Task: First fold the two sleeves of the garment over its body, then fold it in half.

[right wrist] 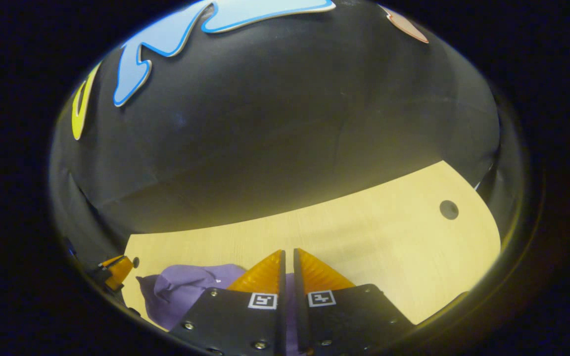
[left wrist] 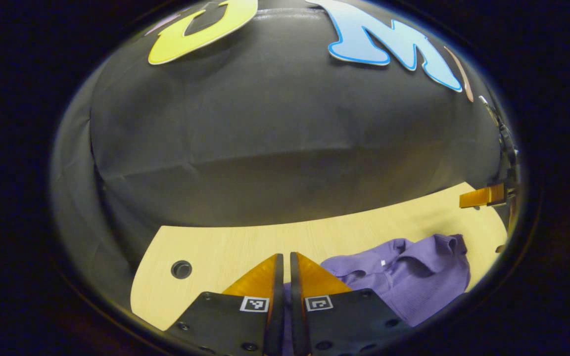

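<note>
Between the fingers of our left gripper (left wrist: 286, 262) we are seeing a thin strip of purple cloth, and the fingers are standing almost together, so we are clenching on the garment (left wrist: 403, 277). Most of it is lying crumpled on the wooden table (left wrist: 245, 242), to the right of this gripper. Far right, at the table's edge, the other gripper is showing.

Our right gripper (right wrist: 288, 259) is also clamping purple cloth in its narrow gap. From here the garment (right wrist: 186, 289) is bunching to the left, near the table's (right wrist: 389, 237) near edge. A round hole (right wrist: 449, 209) is sitting far right in the tabletop.
</note>
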A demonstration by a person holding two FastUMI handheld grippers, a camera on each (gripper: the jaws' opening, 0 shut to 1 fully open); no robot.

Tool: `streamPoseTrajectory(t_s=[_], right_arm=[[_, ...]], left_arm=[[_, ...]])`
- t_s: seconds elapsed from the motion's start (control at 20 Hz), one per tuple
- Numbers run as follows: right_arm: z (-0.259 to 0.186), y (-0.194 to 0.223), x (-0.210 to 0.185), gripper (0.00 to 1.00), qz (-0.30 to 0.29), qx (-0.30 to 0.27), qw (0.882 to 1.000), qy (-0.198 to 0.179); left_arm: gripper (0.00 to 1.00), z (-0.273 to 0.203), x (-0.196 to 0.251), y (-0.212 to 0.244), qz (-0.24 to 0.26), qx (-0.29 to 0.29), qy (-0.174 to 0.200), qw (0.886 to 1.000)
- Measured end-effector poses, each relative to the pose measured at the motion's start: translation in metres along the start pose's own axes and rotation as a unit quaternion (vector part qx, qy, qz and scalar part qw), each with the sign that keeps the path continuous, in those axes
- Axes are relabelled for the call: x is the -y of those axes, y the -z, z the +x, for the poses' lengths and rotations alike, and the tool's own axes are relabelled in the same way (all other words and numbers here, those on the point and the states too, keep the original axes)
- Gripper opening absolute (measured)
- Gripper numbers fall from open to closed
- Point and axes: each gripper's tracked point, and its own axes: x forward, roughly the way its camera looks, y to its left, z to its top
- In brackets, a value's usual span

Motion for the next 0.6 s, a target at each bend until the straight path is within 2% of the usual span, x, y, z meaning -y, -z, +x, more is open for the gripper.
streamPoseTrajectory(t_s=[0.3,0.45,0.6], right_arm=[[-0.049,-0.02,-0.019,0.09,-0.059,0.039,0.997,-0.015],[-0.082,-0.029,-0.035,0.09,-0.087,0.061,0.994,-0.025],[-0.117,-0.033,-0.051,0.09,-0.108,0.084,0.99,-0.039]], left_arm=[[0.12,-0.041,0.011,-0.032,-0.016,0.026,0.008,1.0],[0.14,-0.071,0.014,-0.052,-0.031,0.045,0.006,0.998],[0.12,-0.108,0.016,-0.074,-0.046,0.07,0.004,0.997]])
